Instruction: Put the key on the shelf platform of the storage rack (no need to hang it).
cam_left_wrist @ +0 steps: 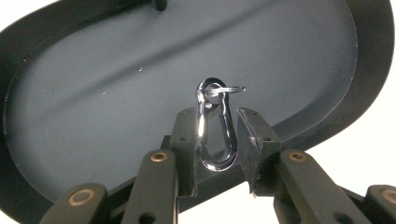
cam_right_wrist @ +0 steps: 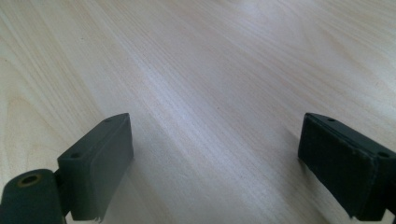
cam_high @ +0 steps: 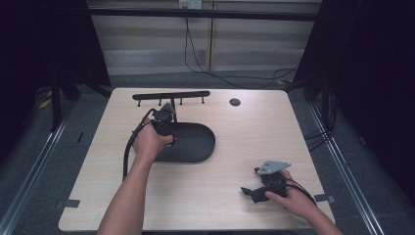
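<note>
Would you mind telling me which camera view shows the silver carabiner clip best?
The left gripper view: the carabiner stands close up between the left gripper jaws, over the black tray. From the high view it is too small to make out.

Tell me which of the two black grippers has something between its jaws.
The left gripper: a shiny silver carabiner clip sits between its jaws. The right gripper is open over bare table.

The high view looks down and forward over the whole table (cam_high: 244,142). The left gripper view sits close above the black tray (cam_left_wrist: 116,93), also seen from above. The right gripper view skims the bare tabletop near right.
</note>
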A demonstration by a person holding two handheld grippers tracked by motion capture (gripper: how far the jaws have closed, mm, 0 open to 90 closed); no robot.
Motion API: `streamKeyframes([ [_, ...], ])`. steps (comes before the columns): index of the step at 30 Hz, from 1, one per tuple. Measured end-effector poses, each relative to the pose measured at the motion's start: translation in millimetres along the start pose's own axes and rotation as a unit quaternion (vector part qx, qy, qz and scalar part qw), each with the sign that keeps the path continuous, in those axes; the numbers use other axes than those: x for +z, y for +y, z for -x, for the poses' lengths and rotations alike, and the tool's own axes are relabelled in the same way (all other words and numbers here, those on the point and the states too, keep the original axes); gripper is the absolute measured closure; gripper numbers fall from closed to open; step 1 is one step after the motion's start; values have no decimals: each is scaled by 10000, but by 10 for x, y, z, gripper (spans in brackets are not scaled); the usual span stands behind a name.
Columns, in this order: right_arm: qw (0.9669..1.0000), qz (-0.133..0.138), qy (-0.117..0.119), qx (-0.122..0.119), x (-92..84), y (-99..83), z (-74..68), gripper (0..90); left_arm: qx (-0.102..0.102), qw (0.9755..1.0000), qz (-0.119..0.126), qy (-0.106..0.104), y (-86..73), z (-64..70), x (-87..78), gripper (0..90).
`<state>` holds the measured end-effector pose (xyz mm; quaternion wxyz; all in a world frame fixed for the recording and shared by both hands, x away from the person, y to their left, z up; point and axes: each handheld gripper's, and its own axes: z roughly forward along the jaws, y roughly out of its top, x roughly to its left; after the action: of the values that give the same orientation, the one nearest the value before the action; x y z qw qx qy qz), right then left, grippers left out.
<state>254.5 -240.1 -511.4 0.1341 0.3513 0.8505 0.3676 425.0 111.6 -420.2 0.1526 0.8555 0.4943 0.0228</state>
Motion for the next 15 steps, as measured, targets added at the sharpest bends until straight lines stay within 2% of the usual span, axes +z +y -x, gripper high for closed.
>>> streamKeyframes([
  [9,10000,1,0,-1,0,0,0,97,0,10000,52,37,20,9,50,691],
  [12,10000,0,-1,-3,0,0,0,97,-41,10000,23,16,21,5,64,691],
  [14,10000,0,-2,-1,0,0,0,97,-91,9999,89,29,23,8,71,690],
  [15,10000,0,-2,-1,0,0,0,97,-43,10000,76,11,25,4,74,690],
])
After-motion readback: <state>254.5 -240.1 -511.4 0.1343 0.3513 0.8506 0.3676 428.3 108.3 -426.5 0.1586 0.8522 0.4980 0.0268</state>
